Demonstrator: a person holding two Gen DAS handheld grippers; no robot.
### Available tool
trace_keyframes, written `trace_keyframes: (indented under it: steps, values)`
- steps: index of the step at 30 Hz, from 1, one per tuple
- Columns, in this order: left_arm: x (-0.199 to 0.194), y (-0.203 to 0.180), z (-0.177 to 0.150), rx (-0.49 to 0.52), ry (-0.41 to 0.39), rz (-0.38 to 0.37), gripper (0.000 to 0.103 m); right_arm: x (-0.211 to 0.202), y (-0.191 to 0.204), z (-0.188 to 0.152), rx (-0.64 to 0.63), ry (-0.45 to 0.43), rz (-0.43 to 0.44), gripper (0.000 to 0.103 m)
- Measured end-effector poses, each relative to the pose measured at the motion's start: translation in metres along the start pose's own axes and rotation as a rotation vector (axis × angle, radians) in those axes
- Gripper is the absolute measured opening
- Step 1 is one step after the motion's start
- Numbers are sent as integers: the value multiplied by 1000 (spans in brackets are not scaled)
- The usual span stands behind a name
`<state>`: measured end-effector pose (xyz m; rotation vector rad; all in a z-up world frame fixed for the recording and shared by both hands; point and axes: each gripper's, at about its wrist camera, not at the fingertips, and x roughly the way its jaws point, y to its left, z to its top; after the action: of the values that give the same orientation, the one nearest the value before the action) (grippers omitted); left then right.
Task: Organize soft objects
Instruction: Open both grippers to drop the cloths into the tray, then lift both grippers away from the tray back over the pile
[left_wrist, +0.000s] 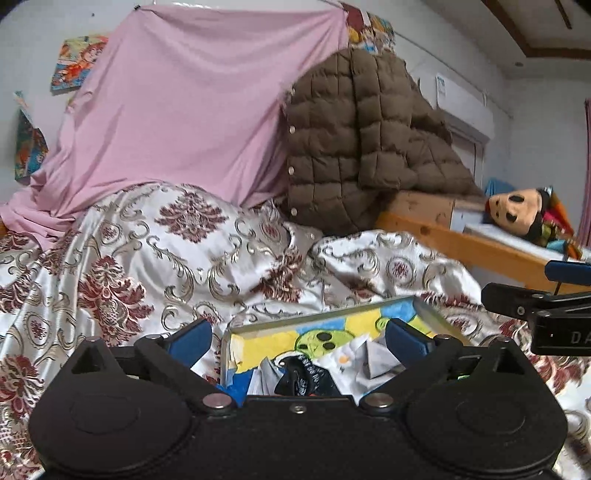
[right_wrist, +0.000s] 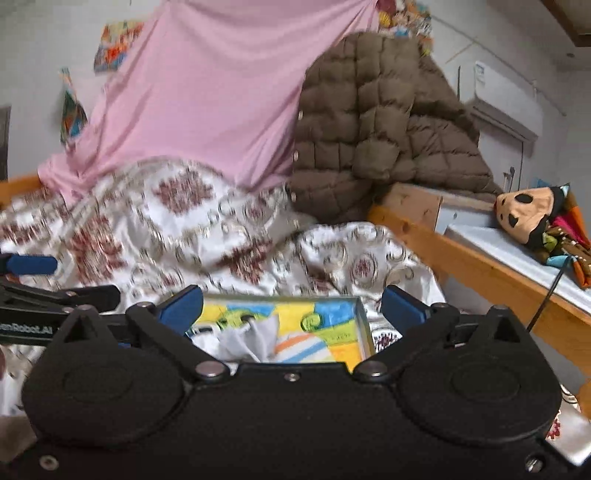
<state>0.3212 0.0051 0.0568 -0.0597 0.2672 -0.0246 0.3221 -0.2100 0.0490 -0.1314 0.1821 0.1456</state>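
White walls (left_wrist: 535, 122) carry colourful posters (left_wrist: 75, 62); a wall unit (left_wrist: 465, 107), perhaps an air conditioner, hangs above the wooden bed frame (left_wrist: 476, 242).

Pink sheet (left_wrist: 177, 110): 1. Brown quilted jacket (left_wrist: 354, 140): 1. Patterned bedspread (left_wrist: 147, 251): 1. Shallow box (left_wrist: 430, 314), holding small cloths: 1. Plush doll (left_wrist: 517, 210): 1, at 3 o'clock.

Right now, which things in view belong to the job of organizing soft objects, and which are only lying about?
Part of the job:
- colourful box
- white cloth and dark cloth inside it
- left gripper and right gripper, both open and empty

Only lying about:
- brown quilted jacket
- pink sheet
- patterned bedspread
- plush doll
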Motion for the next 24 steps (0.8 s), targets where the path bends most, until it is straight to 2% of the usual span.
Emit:
trace_keyframes:
  steps: [7, 14, 24]
  values:
    - [-41, -2, 5, -34, -49, 20, 102, -46, -6, 7, 65, -126, -5, 102]
    - [-73, -9, 7, -72, -101, 30, 102, -82, -10, 2, 120, -205, -46, 102]
    - [-117, -13, 4, -83, -144, 54, 102, -109, -17, -9, 179, -241, -70, 102]
